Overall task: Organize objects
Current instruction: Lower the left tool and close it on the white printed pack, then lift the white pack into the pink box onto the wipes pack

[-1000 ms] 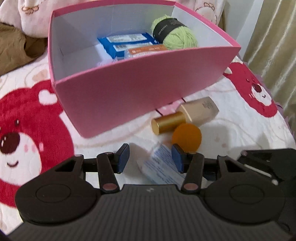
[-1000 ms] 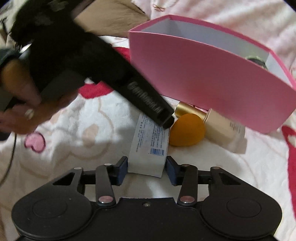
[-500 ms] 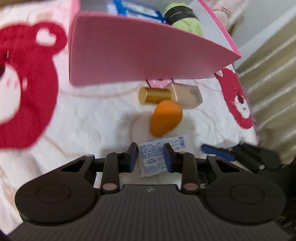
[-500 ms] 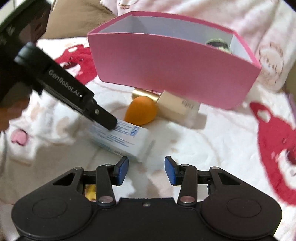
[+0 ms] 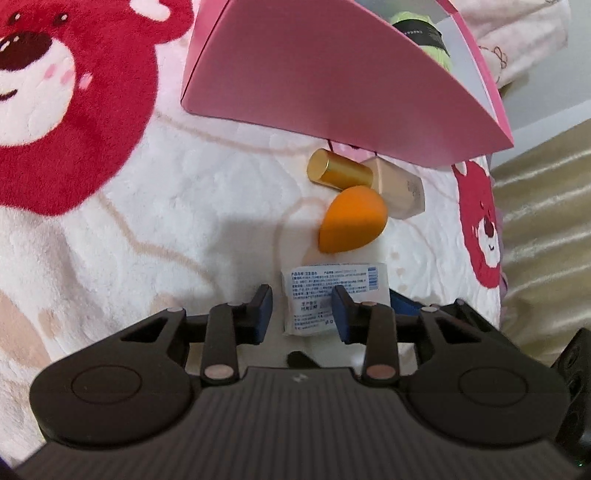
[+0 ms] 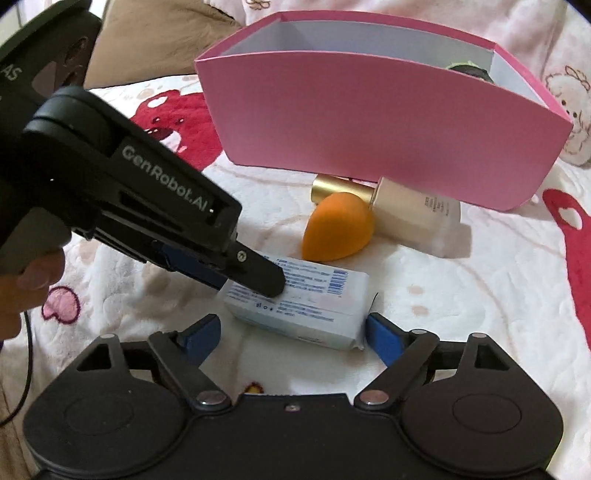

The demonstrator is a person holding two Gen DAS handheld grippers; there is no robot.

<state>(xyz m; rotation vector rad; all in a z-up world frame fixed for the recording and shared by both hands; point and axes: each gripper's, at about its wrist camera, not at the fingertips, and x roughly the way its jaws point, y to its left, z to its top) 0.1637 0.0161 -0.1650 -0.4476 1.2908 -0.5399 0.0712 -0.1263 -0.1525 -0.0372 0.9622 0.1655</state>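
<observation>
A white tissue pack with blue print [image 5: 325,291] [image 6: 303,306] lies on the blanket. My left gripper [image 5: 303,314] [image 6: 251,282] is opening around its near end. One finger rests over the pack and a sliver of blanket shows beside the other pad. My right gripper [image 6: 291,338] is also opening, its blue pads wide on either side of the pack without pressing it. One of its pads [image 5: 402,301] peeks in beside the pack. Behind lie an orange sponge [image 5: 351,218] [image 6: 338,225] and a gold-capped foundation bottle [image 5: 399,188] [image 6: 413,218], against the pink box [image 5: 332,85] [image 6: 369,129].
A green yarn ball [image 5: 424,33] [image 6: 467,70] sits in the box's far corner. The white blanket carries red bear prints [image 5: 55,110]. Brown cloth [image 6: 155,40] lies behind the box at the left, a curtain [image 5: 546,240] hangs at the right, and a hand [image 6: 33,273] grips the left tool.
The right jaws, earlier narrow on the pack, have swung wide around it. The left gripper rolled, closed onto the pack's end, and its pads have now eased apart a little.
</observation>
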